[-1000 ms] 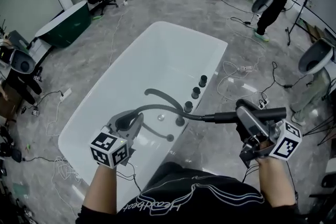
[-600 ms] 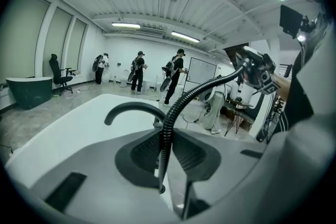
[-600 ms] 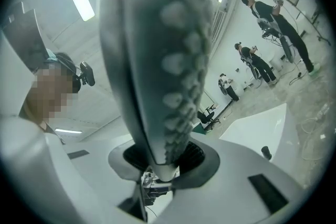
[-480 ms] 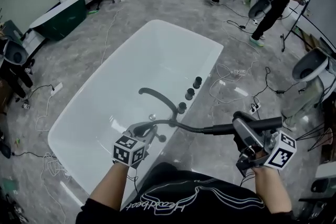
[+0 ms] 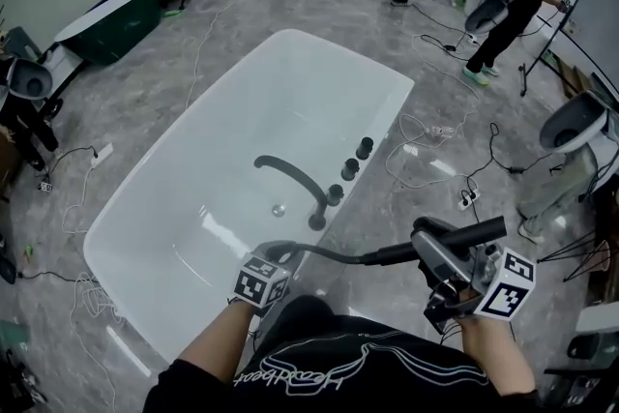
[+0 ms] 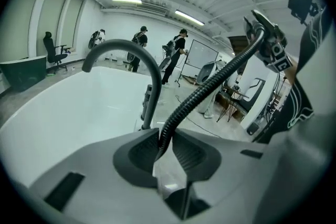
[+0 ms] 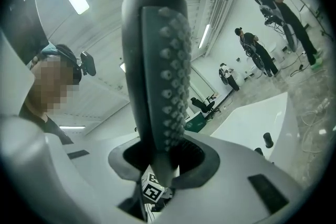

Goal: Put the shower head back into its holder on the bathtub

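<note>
Over the tub (image 5: 193,169) in the head view, the left gripper (image 5: 279,253) has sunk toward the near rim since a second ago, pulling the hose (image 5: 338,256) lower. The right gripper (image 5: 427,242) (hardly shifted) carries the shower head (image 5: 469,231) beside the tub. In the left gripper view, the jaws pinch the hose. In the right gripper view, the jaws clamp the shower head's handle.

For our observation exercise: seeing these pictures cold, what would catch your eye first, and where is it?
The big white bathtub fills the middle of the head view, a curved black spout on its right rim. In front, the right tool grips a black shower head, nozzles showing, while the left tool pinches its ribbed hose by the tub's near rim.
</note>
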Demonstrator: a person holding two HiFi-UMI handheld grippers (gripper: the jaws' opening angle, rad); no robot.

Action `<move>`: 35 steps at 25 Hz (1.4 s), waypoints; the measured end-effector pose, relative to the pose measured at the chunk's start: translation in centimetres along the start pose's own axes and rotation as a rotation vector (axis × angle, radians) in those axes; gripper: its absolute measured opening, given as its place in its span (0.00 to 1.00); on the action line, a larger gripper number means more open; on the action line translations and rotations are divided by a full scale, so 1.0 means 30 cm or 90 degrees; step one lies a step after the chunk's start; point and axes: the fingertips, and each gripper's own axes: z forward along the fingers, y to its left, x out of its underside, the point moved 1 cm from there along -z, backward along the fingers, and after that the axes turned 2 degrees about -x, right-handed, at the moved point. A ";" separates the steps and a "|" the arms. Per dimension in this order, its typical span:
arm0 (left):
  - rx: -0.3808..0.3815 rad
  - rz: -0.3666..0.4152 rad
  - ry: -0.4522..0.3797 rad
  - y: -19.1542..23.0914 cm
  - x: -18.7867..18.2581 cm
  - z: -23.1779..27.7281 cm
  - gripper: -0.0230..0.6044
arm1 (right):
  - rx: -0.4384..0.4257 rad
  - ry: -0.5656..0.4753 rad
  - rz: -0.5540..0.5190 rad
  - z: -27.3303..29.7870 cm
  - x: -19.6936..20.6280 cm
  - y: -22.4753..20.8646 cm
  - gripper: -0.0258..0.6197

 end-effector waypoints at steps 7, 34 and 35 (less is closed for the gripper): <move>0.008 -0.022 0.045 0.000 0.083 0.054 0.25 | 0.003 0.017 0.007 0.026 0.046 -0.019 0.21; 0.088 -0.113 -0.252 -0.064 -0.214 -0.744 0.05 | 0.075 0.238 -0.234 0.495 0.551 -0.118 0.21; 0.079 -0.110 -0.256 -0.057 -0.212 -0.767 0.05 | 0.079 0.249 -0.244 0.507 0.584 -0.135 0.21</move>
